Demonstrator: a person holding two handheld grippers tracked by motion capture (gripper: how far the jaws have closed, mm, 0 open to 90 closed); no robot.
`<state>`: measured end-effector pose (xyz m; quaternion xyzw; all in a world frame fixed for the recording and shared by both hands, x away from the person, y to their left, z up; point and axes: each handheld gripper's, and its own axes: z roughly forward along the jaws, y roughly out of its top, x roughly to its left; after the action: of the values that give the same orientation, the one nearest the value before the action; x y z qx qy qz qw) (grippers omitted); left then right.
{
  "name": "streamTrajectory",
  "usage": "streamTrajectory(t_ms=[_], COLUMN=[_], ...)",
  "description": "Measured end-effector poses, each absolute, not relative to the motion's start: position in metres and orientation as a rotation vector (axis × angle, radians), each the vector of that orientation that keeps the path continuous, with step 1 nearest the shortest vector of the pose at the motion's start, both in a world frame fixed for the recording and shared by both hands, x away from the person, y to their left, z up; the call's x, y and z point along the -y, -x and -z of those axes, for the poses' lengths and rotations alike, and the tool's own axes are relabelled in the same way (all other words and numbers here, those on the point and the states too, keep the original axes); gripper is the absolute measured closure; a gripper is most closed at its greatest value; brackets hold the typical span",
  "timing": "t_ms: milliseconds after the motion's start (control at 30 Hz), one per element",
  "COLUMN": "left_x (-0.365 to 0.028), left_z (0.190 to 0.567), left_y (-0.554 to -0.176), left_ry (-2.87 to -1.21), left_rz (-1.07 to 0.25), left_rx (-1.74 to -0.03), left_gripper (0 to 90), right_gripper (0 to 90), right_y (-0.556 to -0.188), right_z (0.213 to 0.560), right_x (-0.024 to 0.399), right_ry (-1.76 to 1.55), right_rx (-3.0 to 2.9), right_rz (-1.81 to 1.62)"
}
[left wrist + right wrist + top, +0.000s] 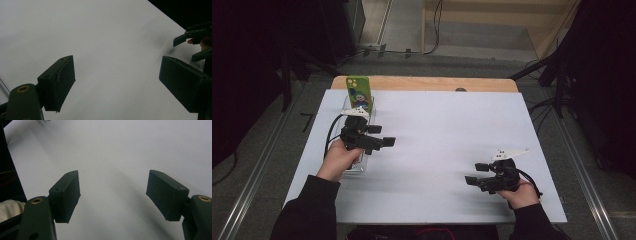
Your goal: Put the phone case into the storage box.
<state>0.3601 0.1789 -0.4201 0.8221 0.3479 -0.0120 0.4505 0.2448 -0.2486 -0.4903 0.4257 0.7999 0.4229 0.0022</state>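
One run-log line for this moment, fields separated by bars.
left gripper: open, empty, beside clear stand | green phone: upright at stand's far end | right gripper: open, empty | white table: bare between grippers

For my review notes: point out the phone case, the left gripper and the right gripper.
phone case [359, 92], high view, on its green printed back.
left gripper [388, 142], high view, between its fingertips.
right gripper [474, 174], high view, between its fingertips.

Between the left tool [382, 142] and the right tool [473, 180] the white tabletop [447, 130] lies bare, an open lane from near edge to far edge. At the far left a green phone [359, 93] stands upright in a clear stand [354, 165], blocking passage there, just beyond the left tool.
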Motion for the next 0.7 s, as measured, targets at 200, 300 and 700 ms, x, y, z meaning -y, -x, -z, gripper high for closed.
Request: streamTrajectory(t_ms=[200, 300, 700], left_x=[-0.180, -0.181, -0.183], left_z=[0.427, 0.430, 0.441], left_y=[-0.349, -0.344, -0.324], left_ry=[-2.027, -2.019, -1.993], left_rz=[0.010, -0.001, 0.006], left_rx=[-0.856, -0.844, -0.838], left_gripper=[14.2, 14.2, 14.3], right_gripper=[25.4, 25.4, 25.4], right_y=[-0.245, -0.244, -0.245], right_z=[0.491, 0.492, 0.492], right_x=[0.248, 0.248, 0.251], right_ry=[-1.336, -1.338, -1.347], right_rx=[-2.516, -2.519, -2.511], right_rz=[-1.323, -1.324, -1.327])
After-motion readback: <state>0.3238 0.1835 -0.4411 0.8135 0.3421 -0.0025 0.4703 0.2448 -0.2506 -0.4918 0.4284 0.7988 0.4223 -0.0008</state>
